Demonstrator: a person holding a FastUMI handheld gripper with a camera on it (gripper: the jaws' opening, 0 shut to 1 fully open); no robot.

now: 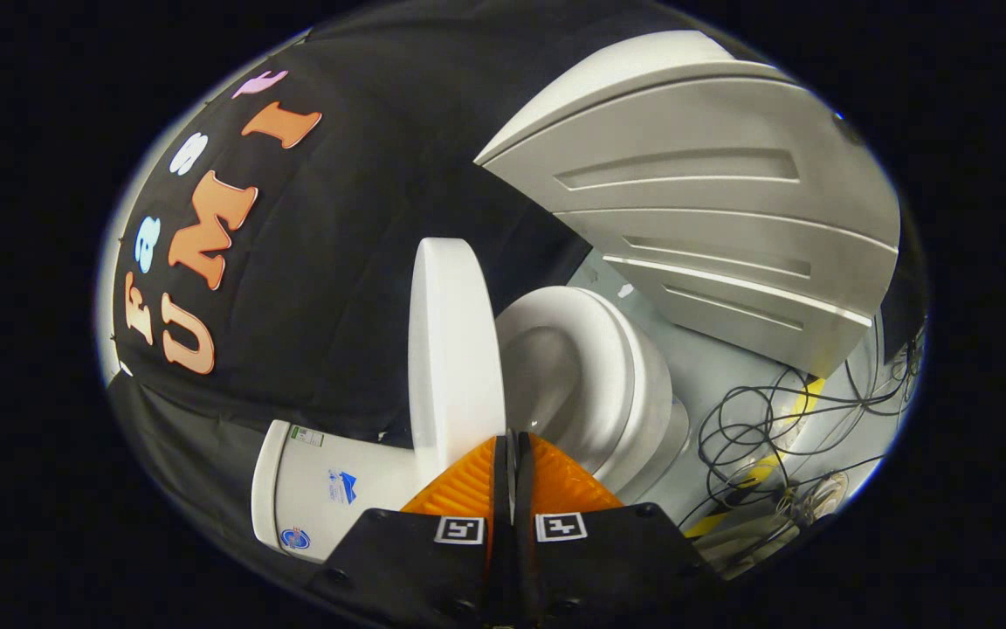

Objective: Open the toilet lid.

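The gripper [513,441] sits nearest the camera, its two fingers pressed together with just a thin slit between them and nothing caught in that slit. The tips meet right at the lower edge of the toilet lid [453,349], though whether they actually touch it cannot be told. The whole scene appears rolled sideways.

The toilet lid stands raised, well apart from the seat [595,367], and is seen nearly edge-on just ahead of the fingers. The seat ring and the open bowl [547,384] lie on one side of the fingertips, beyond them. On the other side of the lid is the cistern [315,498], a white tank with small stickers on its face, set against the black cloth wall [363,218].

Past the bowl, a large grey ribbed panel [713,210] leans across the background. Below it, on the pale floor [713,367], loose black cables [756,428] lie in tangled loops near some yellow and black striped tape [756,472].
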